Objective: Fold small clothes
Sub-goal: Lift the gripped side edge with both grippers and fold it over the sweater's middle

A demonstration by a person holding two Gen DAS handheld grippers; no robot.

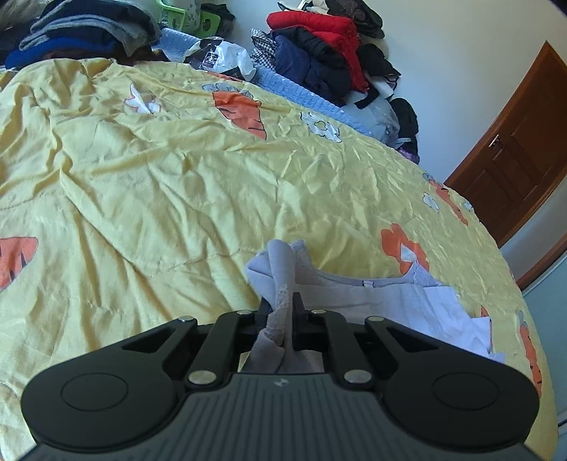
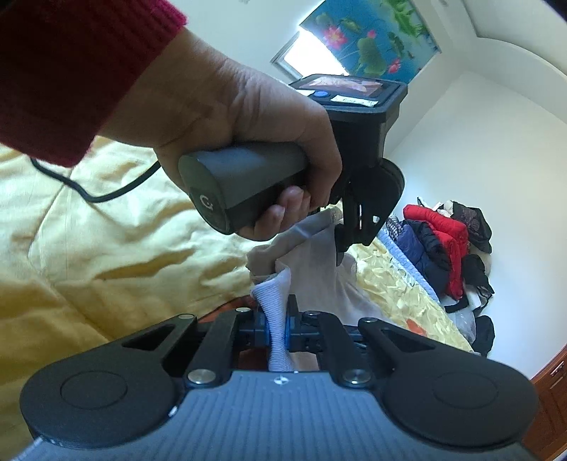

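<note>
A small pale lilac garment (image 1: 372,294) with a lace edge lies partly on the yellow quilt (image 1: 159,184). My left gripper (image 1: 280,312) is shut on a bunched edge of it, just above the quilt. In the right wrist view my right gripper (image 2: 278,319) is shut on a ribbed white-lilac edge of the same garment (image 2: 312,262), which hangs stretched between both grippers. The other gripper (image 2: 345,227), held in a hand with a red sleeve, pinches the cloth's far end just ahead and above.
A pile of red and dark jackets (image 1: 319,46) sits at the bed's far side, also in the right wrist view (image 2: 443,241). Folded dark clothes (image 1: 78,32) lie far left. A wooden door (image 1: 514,142) stands at right. A black cable (image 2: 92,191) crosses the quilt.
</note>
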